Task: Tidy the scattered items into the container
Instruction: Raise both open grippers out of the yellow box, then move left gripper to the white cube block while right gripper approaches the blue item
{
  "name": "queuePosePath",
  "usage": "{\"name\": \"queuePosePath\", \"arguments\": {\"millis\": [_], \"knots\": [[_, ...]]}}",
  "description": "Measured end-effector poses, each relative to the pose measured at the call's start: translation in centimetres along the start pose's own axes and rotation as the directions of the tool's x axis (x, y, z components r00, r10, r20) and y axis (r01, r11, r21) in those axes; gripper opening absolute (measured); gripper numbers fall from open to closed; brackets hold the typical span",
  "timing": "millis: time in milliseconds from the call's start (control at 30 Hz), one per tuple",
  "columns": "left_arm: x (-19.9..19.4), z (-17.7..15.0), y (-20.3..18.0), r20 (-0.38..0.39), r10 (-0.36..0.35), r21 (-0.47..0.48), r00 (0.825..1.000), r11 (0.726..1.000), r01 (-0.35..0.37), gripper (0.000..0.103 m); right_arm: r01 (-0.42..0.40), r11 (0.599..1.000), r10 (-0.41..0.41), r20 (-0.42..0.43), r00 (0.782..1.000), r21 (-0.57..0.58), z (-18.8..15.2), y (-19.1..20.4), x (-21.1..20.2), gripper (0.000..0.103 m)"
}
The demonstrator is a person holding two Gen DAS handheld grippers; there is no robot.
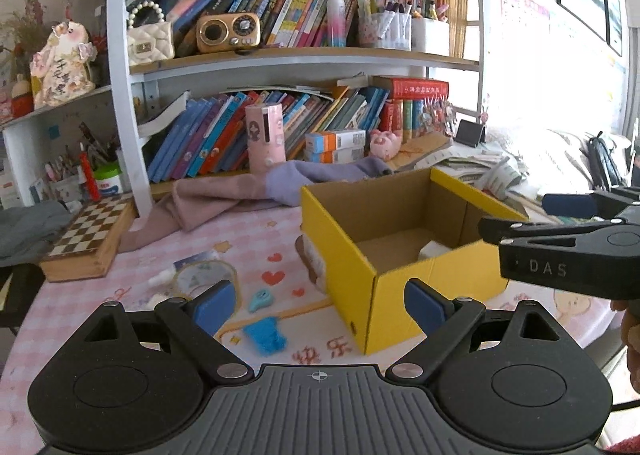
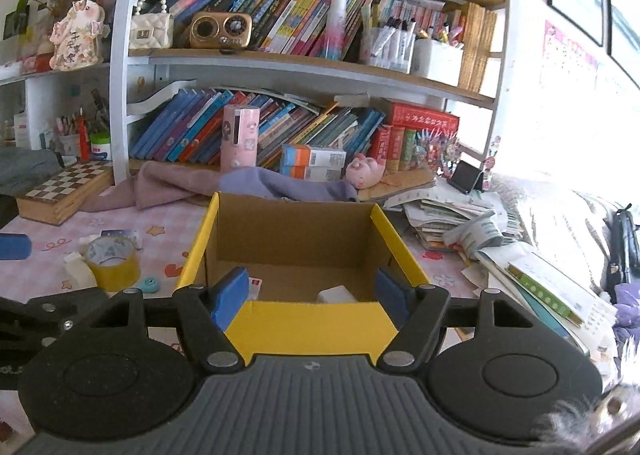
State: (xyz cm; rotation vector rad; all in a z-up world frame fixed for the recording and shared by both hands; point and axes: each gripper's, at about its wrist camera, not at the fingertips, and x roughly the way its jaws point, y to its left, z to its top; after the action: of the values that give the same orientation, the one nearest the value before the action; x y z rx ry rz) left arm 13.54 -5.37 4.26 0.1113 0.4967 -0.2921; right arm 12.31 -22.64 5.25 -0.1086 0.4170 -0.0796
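A yellow cardboard box (image 1: 352, 255) stands open on the pink tablecloth; it also shows in the right wrist view (image 2: 320, 325). A white block (image 2: 337, 294) and a small card (image 2: 254, 284) lie inside it. My left gripper (image 1: 320, 305) is open and empty, left of the box, above a blue fuzzy item (image 1: 266, 335), a teal clip (image 1: 261, 299) and a tape roll (image 1: 204, 275). My right gripper (image 2: 307, 297) is open and empty over the box's near wall. The tape roll (image 2: 114, 261) and a white eraser (image 2: 80, 271) lie left of the box.
A chessboard box (image 1: 88, 239) lies at the left. A purple cloth (image 1: 240, 191) is draped behind the box below the bookshelf (image 1: 300, 55). A pile of papers (image 2: 500, 247) lies to the right. A brown item (image 1: 312, 263) rests against the box's left wall.
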Motion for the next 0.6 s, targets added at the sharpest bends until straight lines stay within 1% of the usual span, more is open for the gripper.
{"name": "queuePosePath", "arguments": {"millis": [100, 200, 500, 600], "knots": [[-0.8, -1.0, 0.7, -0.016, 0.008, -0.004, 1.000, 1.000, -0.008, 0.093, 0.008, 1.000, -0.008, -0.005, 1.000, 0.005, -1.0, 0.9, -0.8, 0.069], [-1.4, -1.9, 1.3, -0.033, 0.016, -0.014, 0.999, 1.000, -0.016, 0.093, 0.002, 1.000, -0.002, -0.028, 1.000, 0.004, -1.8, 1.8, -1.5, 0.069], [-2.7, -4.8, 3.1, -0.111, 0.041, -0.024, 0.993, 0.999, -0.044, 0.093, -0.052, 0.999, 0.052, -0.123, 0.991, 0.007, -3.8, 4.4, -2.5, 0.070], [-2.9, -5.5, 3.9, -0.137, 0.053, -0.043, 0.989, 0.997, -0.059, 0.093, -0.073, 0.997, 0.071, -0.153, 0.986, -0.004, -4.2, 5.3, -2.6, 0.073]]}}
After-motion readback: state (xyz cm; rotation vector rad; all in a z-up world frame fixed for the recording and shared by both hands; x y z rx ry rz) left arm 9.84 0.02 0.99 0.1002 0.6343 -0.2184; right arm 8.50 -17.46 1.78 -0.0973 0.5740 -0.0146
